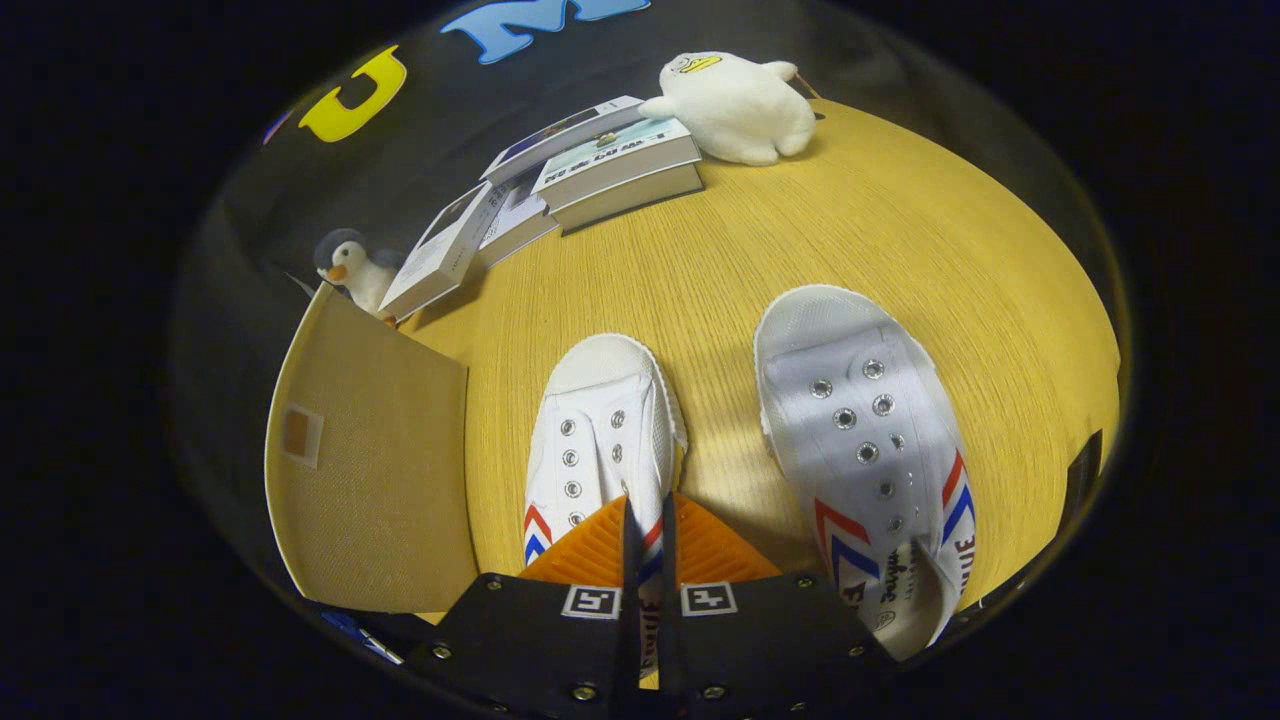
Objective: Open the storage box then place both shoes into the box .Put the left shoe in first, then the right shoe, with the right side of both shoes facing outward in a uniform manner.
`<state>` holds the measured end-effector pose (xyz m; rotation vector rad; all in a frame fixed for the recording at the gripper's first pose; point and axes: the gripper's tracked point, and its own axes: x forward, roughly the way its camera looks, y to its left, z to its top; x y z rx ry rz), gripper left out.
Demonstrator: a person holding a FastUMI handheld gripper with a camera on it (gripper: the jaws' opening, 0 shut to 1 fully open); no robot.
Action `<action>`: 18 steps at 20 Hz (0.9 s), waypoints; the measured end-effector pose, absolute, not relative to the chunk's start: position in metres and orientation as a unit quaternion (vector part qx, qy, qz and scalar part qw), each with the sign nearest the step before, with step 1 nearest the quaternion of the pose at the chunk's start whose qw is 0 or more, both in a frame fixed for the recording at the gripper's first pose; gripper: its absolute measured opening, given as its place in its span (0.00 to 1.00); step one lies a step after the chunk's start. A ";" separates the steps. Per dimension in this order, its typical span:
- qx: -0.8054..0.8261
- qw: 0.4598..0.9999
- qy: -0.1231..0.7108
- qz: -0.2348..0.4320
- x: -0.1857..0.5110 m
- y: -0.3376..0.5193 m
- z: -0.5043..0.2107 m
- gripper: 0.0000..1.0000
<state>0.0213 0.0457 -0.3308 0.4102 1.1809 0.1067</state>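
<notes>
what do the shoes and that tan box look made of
Shoes: white canvas-like cloth, matte, metal eyelets, probably rubber toe caps. Storage box: tan woven fabric, judging by its fine weave. Gripper: fingers nearly together over the left shoe's side.

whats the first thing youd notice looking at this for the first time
Two white canvas shoes on the wooden table: one shoe just ahead of the nearly closed gripper, whose fingers pinch a thin part of it, the other shoe beside it. A tan storage box stands on the other side; books and a white plush duck lie beyond.
</notes>
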 end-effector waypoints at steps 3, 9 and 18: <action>0.184 0.814 0.547 0.061 0.020 0.049 -0.315 0.08; 0.253 0.807 0.528 0.075 0.033 0.074 -0.263 0.08; 0.268 0.817 0.500 0.105 0.059 0.111 -0.183 0.07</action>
